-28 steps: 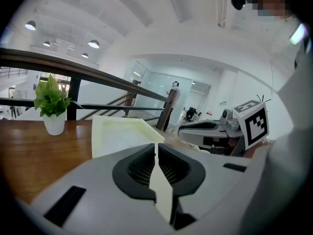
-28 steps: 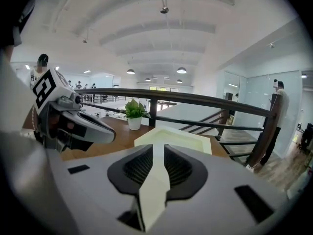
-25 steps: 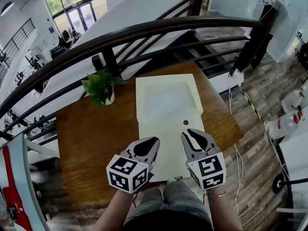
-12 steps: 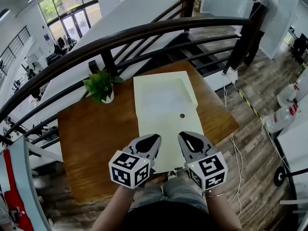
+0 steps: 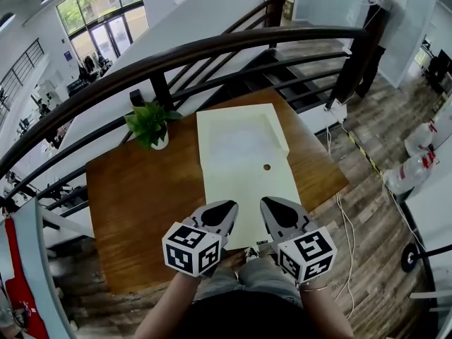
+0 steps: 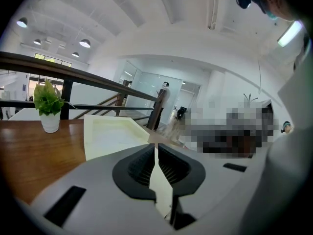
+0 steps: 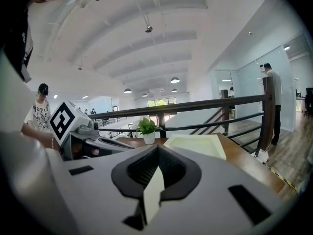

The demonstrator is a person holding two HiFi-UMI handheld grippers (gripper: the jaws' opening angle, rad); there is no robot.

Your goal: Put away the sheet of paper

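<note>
A pale yellow sheet of paper (image 5: 244, 168) with a small round hole lies lengthwise on the wooden table (image 5: 134, 210). Its near edge hangs over the table's front. My left gripper (image 5: 226, 206) is shut on that near edge at the left, and a strip of the paper (image 6: 160, 190) shows between its closed jaws. At the near edge's right my right gripper (image 5: 271, 203) is shut too, with the paper's edge (image 7: 152, 192) pinched between its pads. The rest of the sheet (image 7: 195, 145) stretches away flat ahead of both grippers.
A small potted plant (image 5: 150, 124) stands at the table's far left corner. A dark curved railing (image 5: 212, 48) runs just behind the table, with stairs beyond. A person (image 5: 381, 20) stands far off at the right. Cables (image 5: 349, 224) lie on the floor right of the table.
Both grippers drew back toward the table's near edge. The right gripper's jaws went from open to shut on the paper's edge.
</note>
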